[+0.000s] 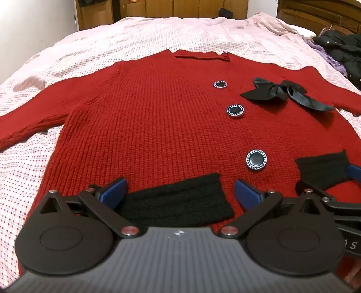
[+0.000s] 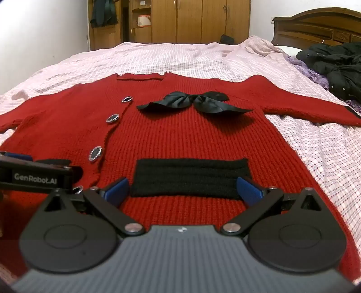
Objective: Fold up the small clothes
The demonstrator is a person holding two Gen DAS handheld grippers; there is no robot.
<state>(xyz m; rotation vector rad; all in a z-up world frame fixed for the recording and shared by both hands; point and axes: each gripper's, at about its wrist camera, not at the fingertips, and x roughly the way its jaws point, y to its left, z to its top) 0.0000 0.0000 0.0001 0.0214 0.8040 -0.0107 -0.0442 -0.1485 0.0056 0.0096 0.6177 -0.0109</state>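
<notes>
A small red knit cardigan [image 1: 153, 126] lies flat, front up, on the bed, sleeves spread; it also shows in the right wrist view [image 2: 191, 139]. It has round black buttons [image 1: 256, 160], a black satin bow [image 1: 282, 93] and two black pocket patches. My left gripper [image 1: 179, 191] is open, low over the hem, fingers either side of the left pocket patch [image 1: 178, 207]. My right gripper [image 2: 182, 188] is open over the hem, fingers either side of the other patch [image 2: 189, 178]. Both are empty. The left gripper also shows in the right wrist view [image 2: 33, 173].
The bed has a pink checked cover [image 1: 140, 38]. A dark jacket and purple cloth [image 2: 334, 65] lie at the right edge by the wooden headboard [image 2: 315, 24]. Wooden wardrobes [image 2: 191, 20] stand beyond the bed.
</notes>
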